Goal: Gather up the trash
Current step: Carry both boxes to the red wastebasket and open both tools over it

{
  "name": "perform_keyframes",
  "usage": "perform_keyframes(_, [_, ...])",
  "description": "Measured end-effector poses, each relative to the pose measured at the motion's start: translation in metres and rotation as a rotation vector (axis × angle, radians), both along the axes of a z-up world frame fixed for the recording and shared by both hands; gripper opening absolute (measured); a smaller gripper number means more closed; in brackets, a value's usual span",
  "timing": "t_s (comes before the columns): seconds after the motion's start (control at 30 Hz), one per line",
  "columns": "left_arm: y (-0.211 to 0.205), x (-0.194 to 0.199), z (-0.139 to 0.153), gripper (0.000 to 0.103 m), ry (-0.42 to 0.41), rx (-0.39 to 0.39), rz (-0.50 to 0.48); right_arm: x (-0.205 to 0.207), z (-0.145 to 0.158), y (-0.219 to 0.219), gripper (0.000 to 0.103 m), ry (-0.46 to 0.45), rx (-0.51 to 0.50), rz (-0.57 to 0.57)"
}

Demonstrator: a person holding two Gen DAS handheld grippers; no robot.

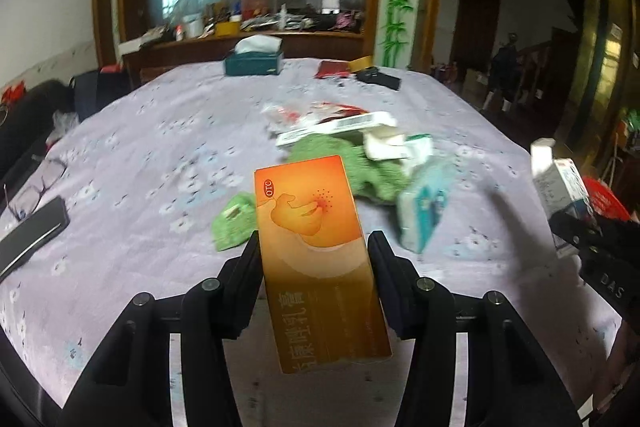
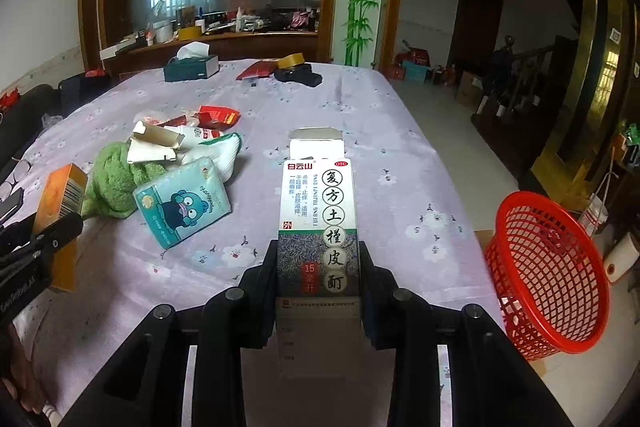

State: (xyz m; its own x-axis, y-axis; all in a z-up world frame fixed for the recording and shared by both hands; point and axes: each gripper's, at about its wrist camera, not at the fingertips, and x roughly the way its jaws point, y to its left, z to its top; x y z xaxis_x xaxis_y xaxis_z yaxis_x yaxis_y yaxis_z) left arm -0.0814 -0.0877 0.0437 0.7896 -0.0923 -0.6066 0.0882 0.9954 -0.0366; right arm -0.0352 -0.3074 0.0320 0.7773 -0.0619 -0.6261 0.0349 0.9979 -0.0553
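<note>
The right gripper (image 2: 318, 267) clamps a white medicine box (image 2: 318, 223), top flap open, above the lilac-clothed bench (image 2: 400, 155). A red mesh basket (image 2: 548, 271) stands beside the bench's right edge.

A heap of litter (image 2: 180, 147) lies mid-worktop (image 2: 360, 115), a tissue pack (image 2: 182, 205) at its near edge. Behind it, at the far end, sits a tissue box (image 2: 191, 66). A basket (image 2: 548, 271) stands beyond the worktop's right edge.
</note>
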Motion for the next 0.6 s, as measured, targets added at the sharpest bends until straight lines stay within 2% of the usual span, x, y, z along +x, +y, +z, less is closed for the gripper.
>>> perform_keyframes(0.33, [-0.013,-0.001,-0.008,0.05,0.006,0.04,-0.017,-0.005,0.003,0.001,0.036,-0.006,-0.006,-0.004])
perform_keyframes(0.6, [-0.011,0.001,-0.012,0.05,0.031,0.021,-0.029,-0.004,0.001,0.003,0.036,0.001,-0.015,-0.009])
